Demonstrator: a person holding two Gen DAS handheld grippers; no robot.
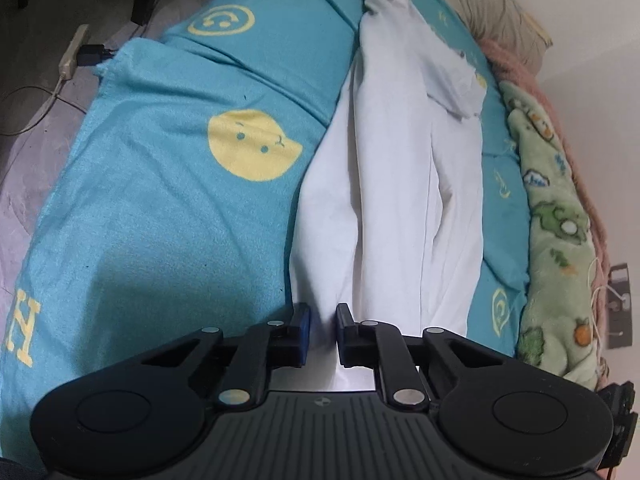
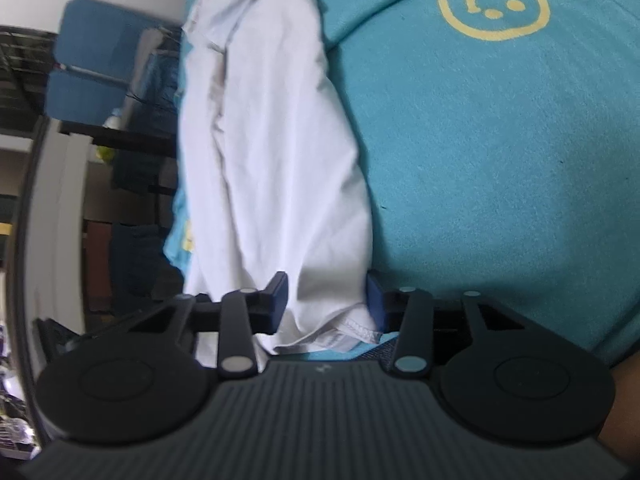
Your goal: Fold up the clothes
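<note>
White garment (image 1: 392, 184) lies folded lengthwise on a teal blanket (image 1: 168, 200) with yellow faces, running from six o'clock toward twelve in the left wrist view. At six o'clock there, the left claw (image 1: 323, 330) has its fingers nearly together, pinching the garment's near edge. A green patterned blanket (image 1: 556, 240) bunches at three o'clock. In the right wrist view the garment stretches from six to eleven o'clock; the right claw (image 2: 327, 300) stands partly apart, its fingers straddling the hemmed end, and whether they press it cannot be told.
</note>
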